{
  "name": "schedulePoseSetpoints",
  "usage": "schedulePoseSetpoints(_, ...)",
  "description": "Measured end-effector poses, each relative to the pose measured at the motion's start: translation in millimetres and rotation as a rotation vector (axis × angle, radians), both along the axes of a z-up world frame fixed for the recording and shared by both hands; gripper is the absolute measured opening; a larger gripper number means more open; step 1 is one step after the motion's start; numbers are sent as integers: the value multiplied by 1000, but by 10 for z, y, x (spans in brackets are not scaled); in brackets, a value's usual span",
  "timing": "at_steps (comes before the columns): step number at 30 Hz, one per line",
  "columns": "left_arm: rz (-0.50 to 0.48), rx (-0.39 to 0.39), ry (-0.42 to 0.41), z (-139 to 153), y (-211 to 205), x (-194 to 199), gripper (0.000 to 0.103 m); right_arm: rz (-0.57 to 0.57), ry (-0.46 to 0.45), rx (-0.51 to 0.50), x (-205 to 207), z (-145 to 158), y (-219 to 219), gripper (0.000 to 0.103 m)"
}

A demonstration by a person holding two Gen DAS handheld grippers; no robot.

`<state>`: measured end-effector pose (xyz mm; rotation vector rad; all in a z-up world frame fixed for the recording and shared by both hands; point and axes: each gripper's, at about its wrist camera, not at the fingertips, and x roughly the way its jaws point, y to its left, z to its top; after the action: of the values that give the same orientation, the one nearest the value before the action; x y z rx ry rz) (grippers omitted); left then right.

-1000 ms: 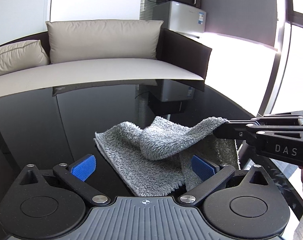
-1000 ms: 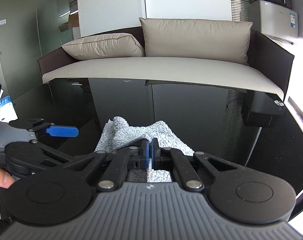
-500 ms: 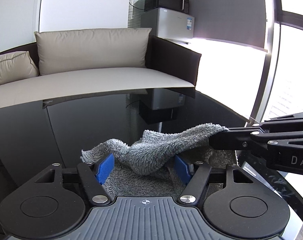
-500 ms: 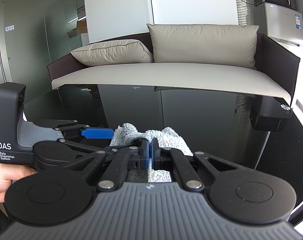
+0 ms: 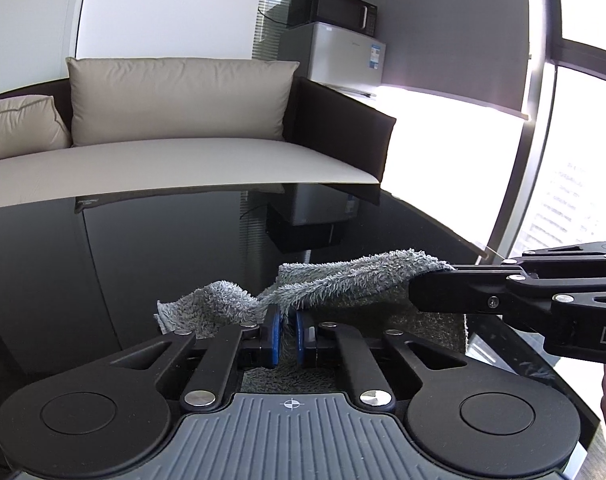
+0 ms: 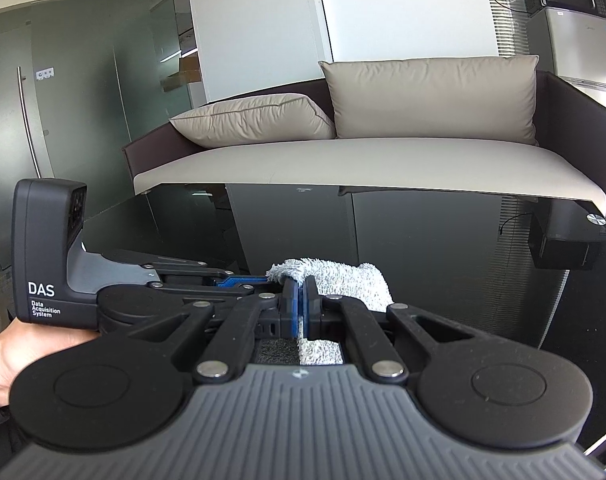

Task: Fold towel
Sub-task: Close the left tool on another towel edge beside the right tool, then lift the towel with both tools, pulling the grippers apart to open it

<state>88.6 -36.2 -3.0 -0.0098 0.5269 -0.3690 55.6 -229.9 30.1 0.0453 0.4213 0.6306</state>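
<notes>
On the glossy black glass table (image 5: 103, 264), the fluffy grey terry towel (image 5: 343, 276) hung lifted between the two, the black left gripper (image 5: 288, 334) nipped nearly closed on its near fold while the black right gripper (image 6: 302, 307), just beside it, stayed clamped on the towel's other raised edge.

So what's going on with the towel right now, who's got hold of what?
A person is folding a grey towel on a glossy black table with two handheld grippers. The right gripper is shut on one edge of the towel and holds it lifted off the table. The left gripper has its blue pads nearly together around another part of the raised edge. The rest of the towel lies rumpled on the table, so the fold isn't laid down yet.
</notes>
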Motion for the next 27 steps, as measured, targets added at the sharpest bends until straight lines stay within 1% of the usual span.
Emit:
schedulePoseSetpoints(4, 22, -33, -23, 62, 74, -26, 3, 1, -1, -2, -8, -15, 30, 2)
schedulePoseSetpoints(8, 38, -55, -42, 142, 135, -40, 3, -49, 13, -19, -7, -67, 20, 4)
schedulePoseSetpoints(9, 40, -55, -45, 155, 145, -40, 3, -62, 19, -23, -10, -78, 17, 7)
schedulePoseSetpoints(11, 47, -57, -47, 179, 160, -35, 3, -95, 45, -25, -29, -118, -7, 15)
schedulePoseSetpoints(13, 53, -63, -48, 198, 184, -30, 3, -124, 63, -46, -73, -175, -21, 28)
schedulePoseSetpoints(15, 61, -66, -50, 220, 210, -26, 3, -153, 80, -70, -122, -239, -28, 35)
schedulePoseSetpoints(18, 75, -79, -58, 261, 264, -37, 3, -187, 136, -88, -141, -369, -6, 36)
schedulePoseSetpoints(20, 82, -89, -64, 292, 306, -50, 3, -187, 163, -105, -156, -438, 36, 36)
schedulePoseSetpoints(23, 93, -98, -69, 329, 368, -72, 3, -197, 190, -126, -206, -538, 124, 36)
schedulePoseSetpoints(27, 103, -113, -71, 371, 433, -90, 3, -211, 202, -141, -284, -630, 218, 36)
